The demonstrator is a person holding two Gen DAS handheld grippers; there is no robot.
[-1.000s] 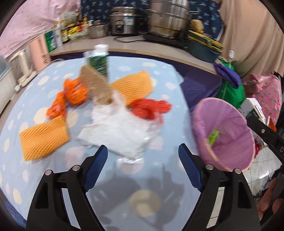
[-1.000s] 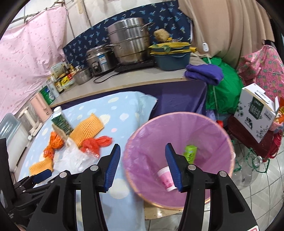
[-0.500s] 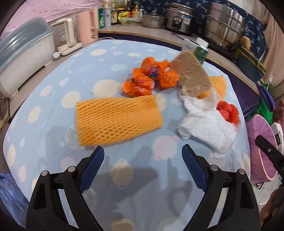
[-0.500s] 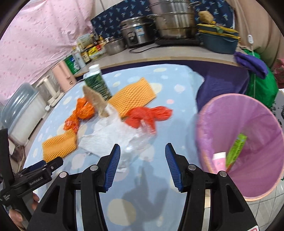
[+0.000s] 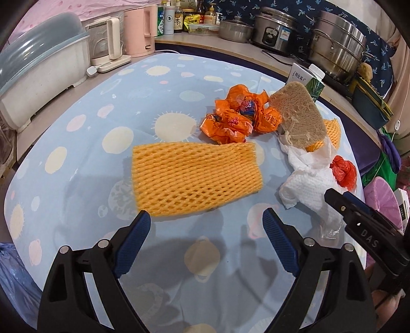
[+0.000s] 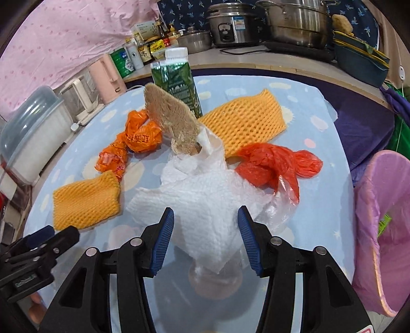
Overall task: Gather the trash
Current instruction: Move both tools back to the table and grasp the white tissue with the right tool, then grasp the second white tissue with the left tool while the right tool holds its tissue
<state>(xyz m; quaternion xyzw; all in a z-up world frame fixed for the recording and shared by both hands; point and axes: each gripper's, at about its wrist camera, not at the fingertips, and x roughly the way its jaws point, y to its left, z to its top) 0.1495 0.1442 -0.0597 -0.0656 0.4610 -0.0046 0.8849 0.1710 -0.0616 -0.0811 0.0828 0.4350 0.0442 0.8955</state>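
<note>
Trash lies on the blue dotted tablecloth (image 5: 84, 143). My left gripper (image 5: 206, 237) is open and empty, just short of an orange foam net (image 5: 194, 176), which also shows in the right wrist view (image 6: 85, 202). My right gripper (image 6: 205, 231) is open, its fingers on either side of a white paper towel (image 6: 205, 202) over clear plastic. Beyond lie crumpled orange wrappers (image 5: 238, 117), a brown sponge (image 6: 170, 120), a green carton (image 6: 176, 79), a second foam net (image 6: 243, 120) and a red plastic bag (image 6: 271, 164). The pink trash bin (image 6: 379, 230) stands at the right.
A white dish-rack cover (image 5: 38, 66), a kettle (image 5: 110, 43) and a pink jug (image 5: 138, 28) stand at the table's left. Bottles, a rice cooker (image 6: 230, 23) and steel pots (image 5: 335, 56) fill the counter behind. The table's edge drops off at the right by the bin.
My left gripper swung left from the paper towel to the near foam net. My right gripper moved from over the bin to the paper towel. Both stayed open.
</note>
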